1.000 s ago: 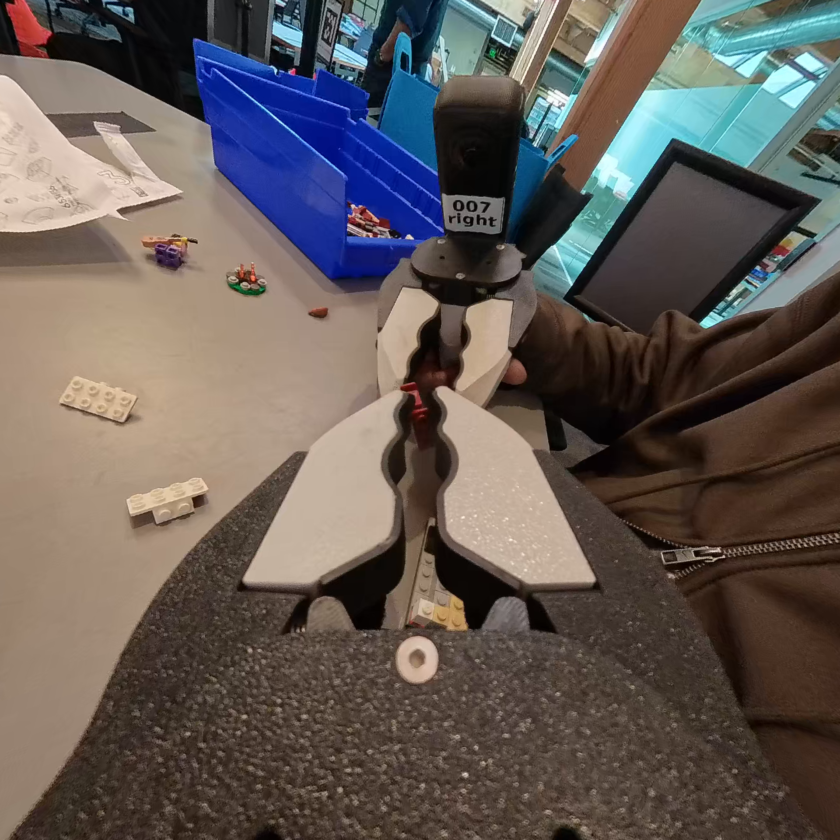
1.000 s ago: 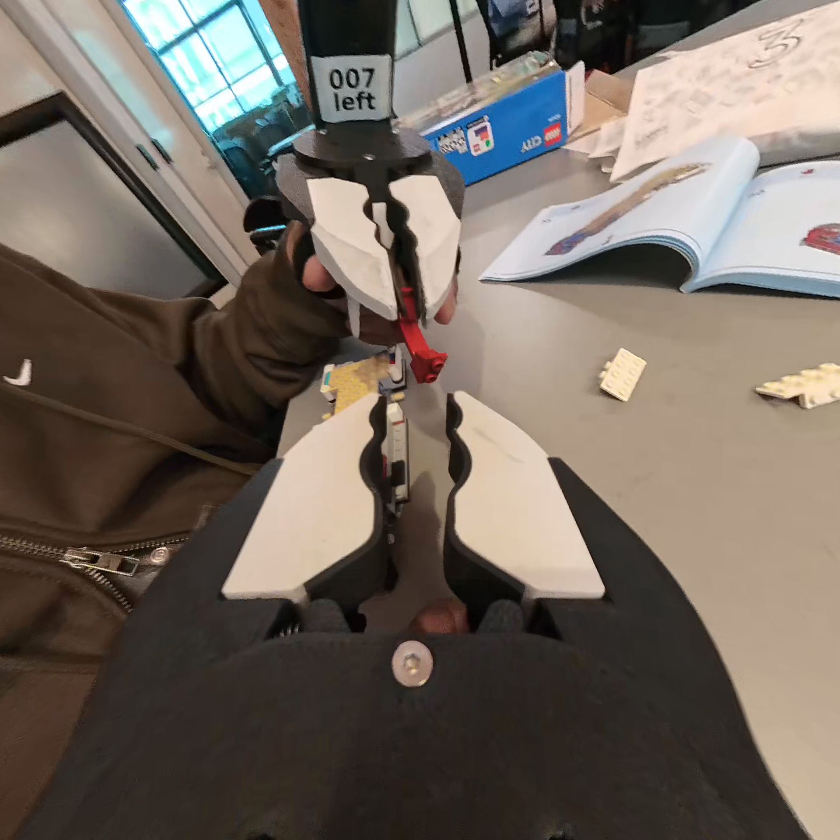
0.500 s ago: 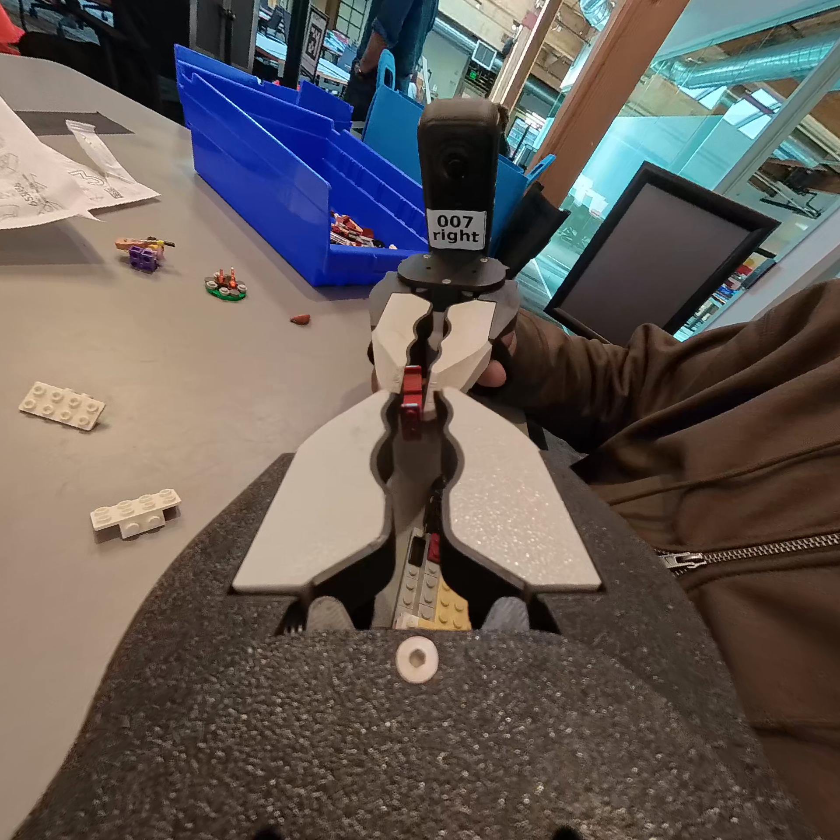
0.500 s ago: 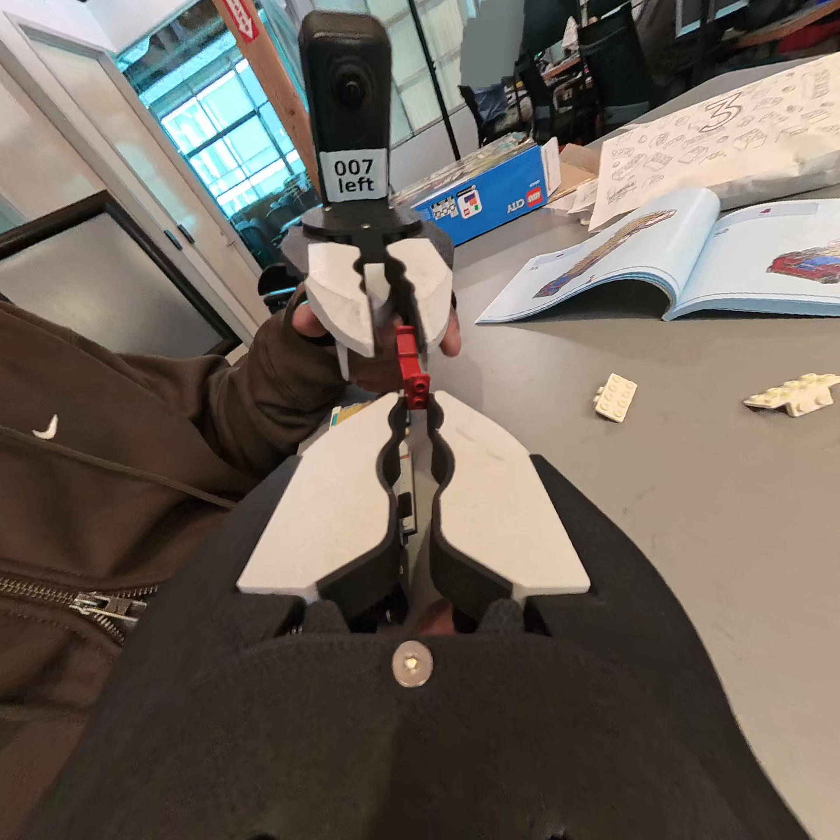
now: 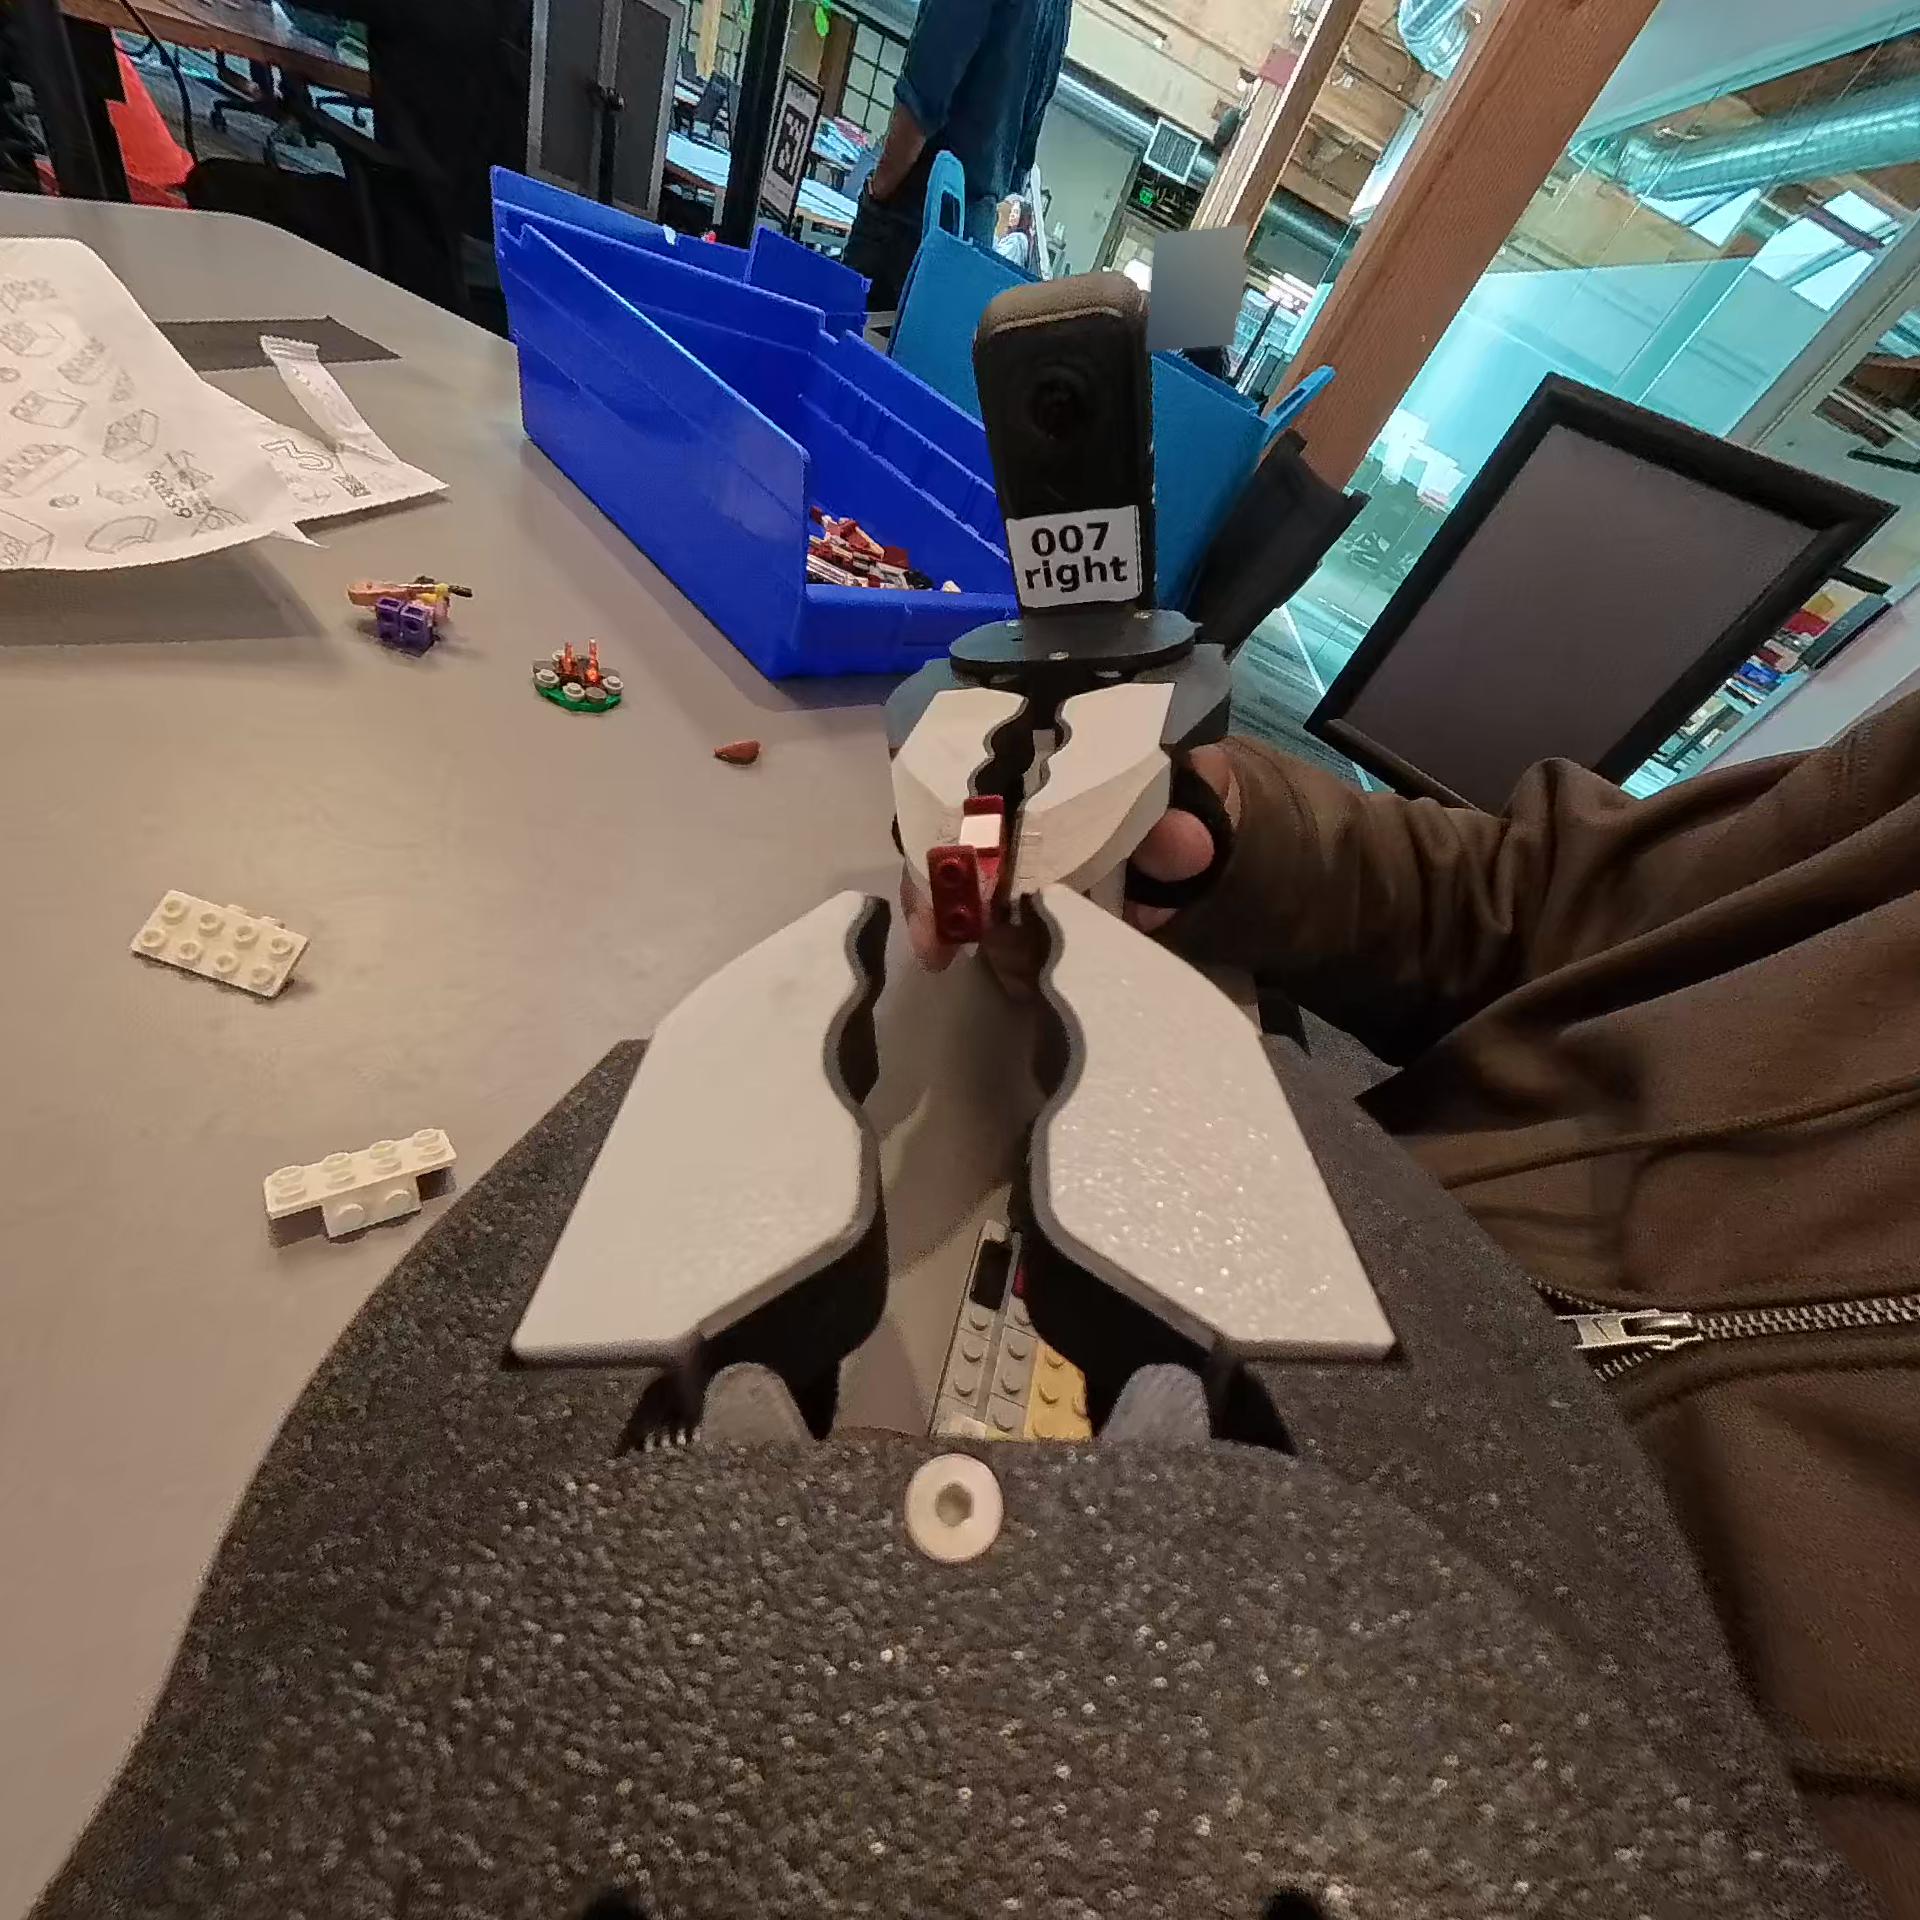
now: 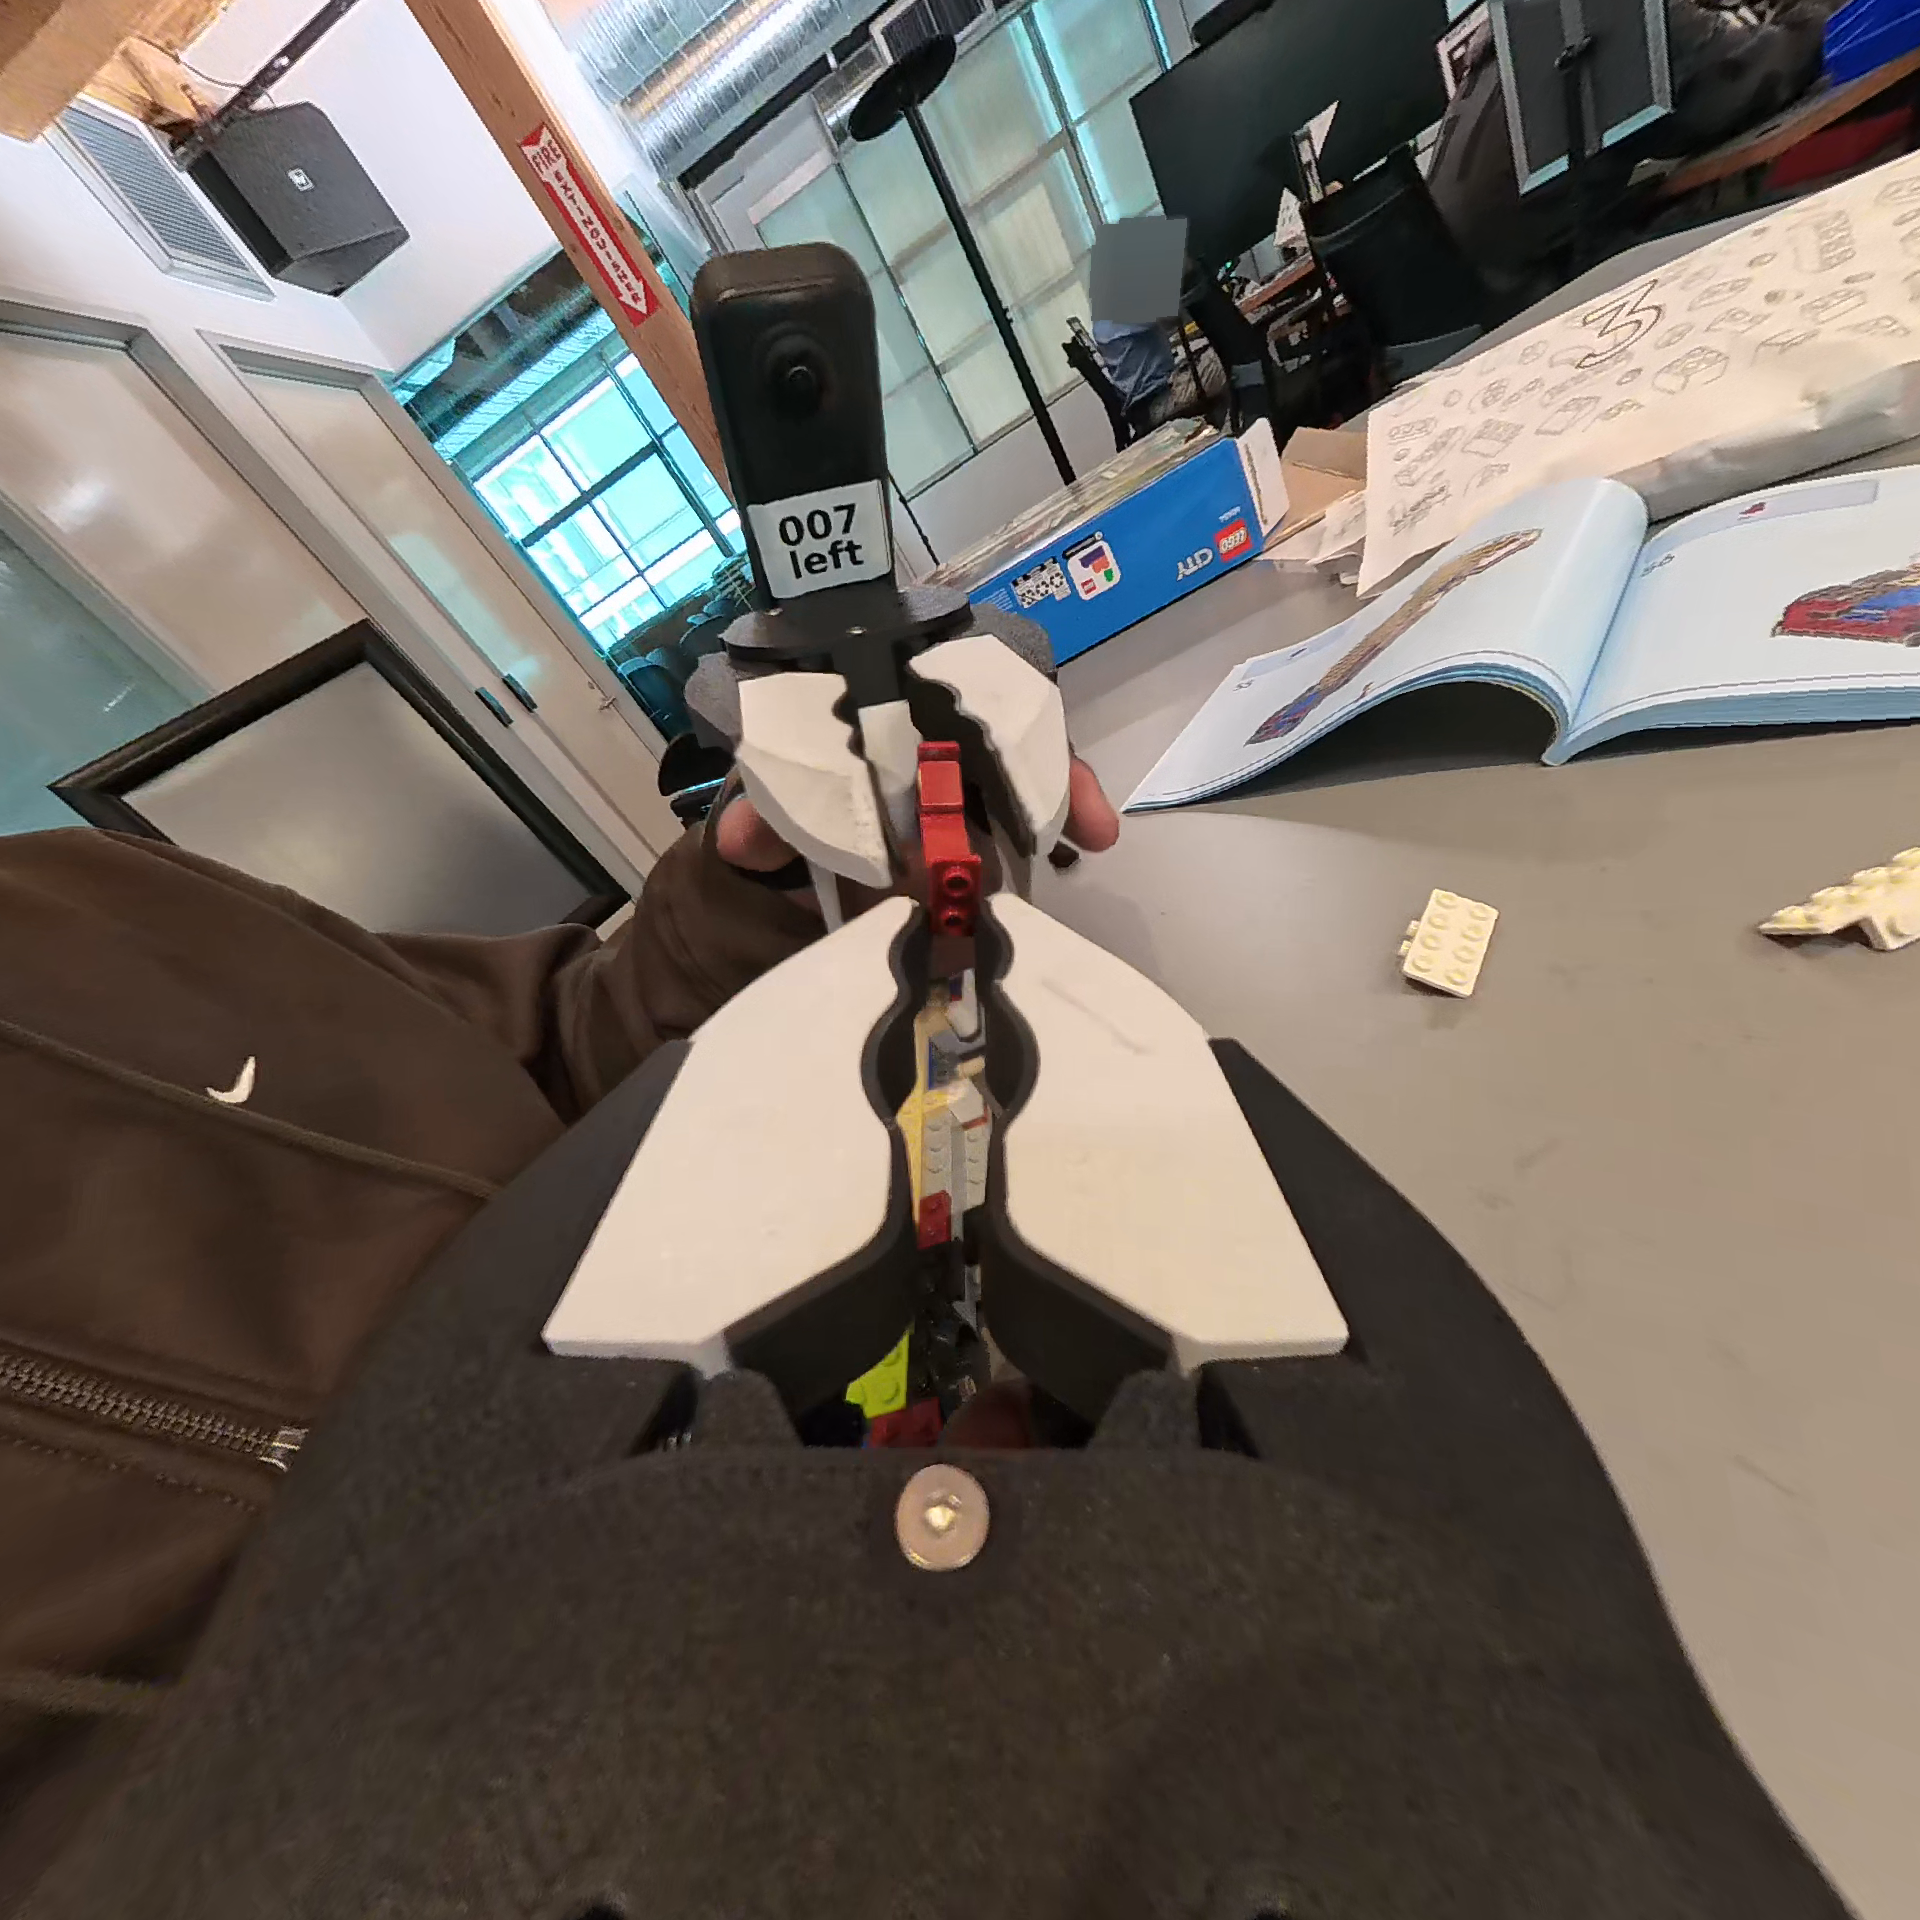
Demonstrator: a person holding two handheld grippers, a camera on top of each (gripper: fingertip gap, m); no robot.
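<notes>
A small red brick piece [image 6: 954, 883] with two holes in its end is clamped at the tips of my right gripper [image 6: 951, 920], which is shut on it. In the left wrist view the same red piece [image 5: 961, 883] sticks out of the right gripper [image 5: 997, 842] facing me. My left gripper [image 5: 956, 920] is open, with its fingertips standing apart on either side of the piece and a gap at each pad. In the right wrist view the left gripper [image 6: 925, 821] shows spread around the far end of the piece. A person's hands hold both grippers above the grey table [image 5: 468, 883].
A partly built brick model [image 6: 940, 1143] lies on the table under the grippers. White plates [image 5: 218, 940] [image 5: 358, 1179] [image 6: 1449, 940], small builds [image 5: 577, 675] [image 5: 405, 613], a blue bin [image 5: 665, 447], an open booklet [image 6: 1558, 644], a blue box [image 6: 1122, 561] and a paper bag [image 5: 135, 447] lie around. The grippers are tip to tip, or close to it.
The left gripper held the red piece and has opened off it. The right gripper came up open, closed on the piece's other end and now holds it.
</notes>
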